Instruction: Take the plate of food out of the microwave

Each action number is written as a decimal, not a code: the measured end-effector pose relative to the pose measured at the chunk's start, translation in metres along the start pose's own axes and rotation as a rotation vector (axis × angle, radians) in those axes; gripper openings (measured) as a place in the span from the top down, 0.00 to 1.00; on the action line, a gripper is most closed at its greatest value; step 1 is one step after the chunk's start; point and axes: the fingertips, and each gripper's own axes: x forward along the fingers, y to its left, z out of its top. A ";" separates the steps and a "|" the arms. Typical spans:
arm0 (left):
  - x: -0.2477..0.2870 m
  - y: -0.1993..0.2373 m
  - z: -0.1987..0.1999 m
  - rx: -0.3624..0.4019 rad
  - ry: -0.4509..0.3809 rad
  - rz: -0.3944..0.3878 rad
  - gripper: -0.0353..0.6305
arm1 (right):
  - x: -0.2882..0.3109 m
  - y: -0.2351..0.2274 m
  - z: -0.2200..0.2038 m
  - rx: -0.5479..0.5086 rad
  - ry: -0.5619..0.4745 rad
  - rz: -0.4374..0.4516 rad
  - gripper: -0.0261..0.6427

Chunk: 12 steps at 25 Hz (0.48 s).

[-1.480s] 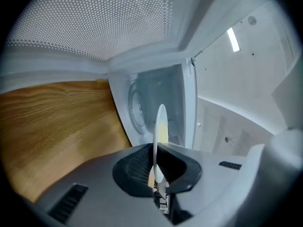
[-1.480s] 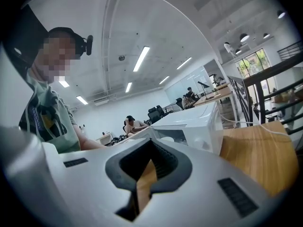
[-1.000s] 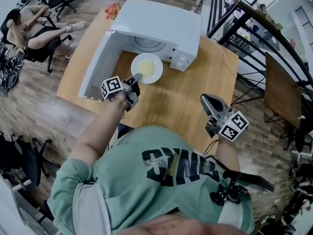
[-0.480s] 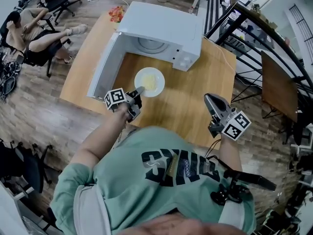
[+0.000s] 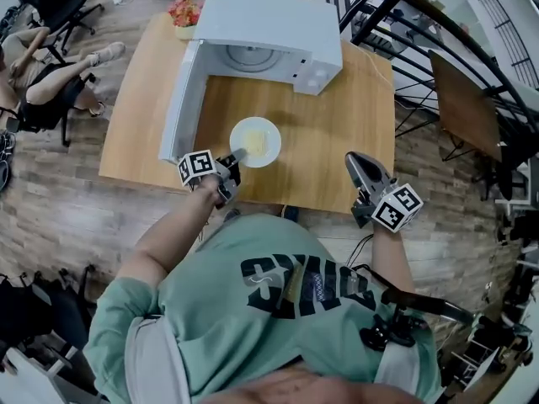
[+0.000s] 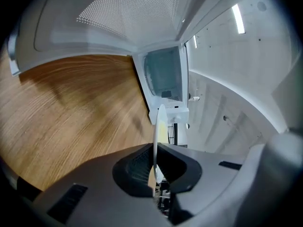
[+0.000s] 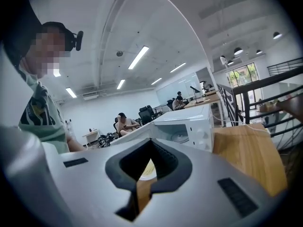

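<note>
The white plate (image 5: pixel 255 140) with yellow food is out in front of the open white microwave (image 5: pixel 269 25), over the wooden table (image 5: pixel 337 133). My left gripper (image 5: pixel 235 157) is shut on the plate's near rim. In the left gripper view the plate (image 6: pixel 158 126) shows edge-on, pinched between the dark pads of the left gripper (image 6: pixel 155 167), with the microwave (image 6: pixel 164 77) beyond it. My right gripper (image 5: pixel 357 166) hangs over the table's front right, shut and holding nothing. In the right gripper view the right gripper (image 7: pixel 147 171) points toward the microwave (image 7: pixel 187 124).
The microwave door (image 5: pixel 178 99) stands swung open to the left. A small pot of flowers (image 5: pixel 184 15) sits at the table's far left corner. A black stair railing (image 5: pixel 421 49) runs along the right. A person sits on a chair (image 5: pixel 38 66) at far left.
The left gripper has drawn the plate away from the microwave's mouth toward the table's front edge. The right gripper has shifted a little along the front right of the table.
</note>
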 end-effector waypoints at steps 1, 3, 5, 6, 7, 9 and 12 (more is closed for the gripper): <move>-0.001 0.003 -0.002 0.002 -0.003 0.003 0.92 | -0.003 0.002 -0.003 -0.005 0.008 0.002 0.95; -0.003 0.011 -0.006 0.003 -0.015 0.014 0.92 | -0.010 0.001 -0.007 -0.018 0.022 0.013 0.95; -0.005 0.020 -0.011 0.000 -0.034 0.032 0.92 | -0.017 -0.003 -0.010 -0.017 0.032 0.024 0.95; -0.006 0.026 -0.014 -0.003 -0.046 0.042 0.92 | -0.021 -0.006 -0.011 -0.011 0.038 0.029 0.95; -0.007 0.031 -0.017 -0.009 -0.061 0.053 0.92 | -0.024 -0.009 -0.013 -0.006 0.045 0.035 0.95; -0.008 0.041 -0.024 -0.026 -0.096 0.074 0.92 | -0.032 -0.017 -0.017 -0.007 0.061 0.059 0.95; -0.003 0.053 -0.035 -0.054 -0.149 0.099 0.92 | -0.045 -0.030 -0.021 -0.010 0.084 0.090 0.95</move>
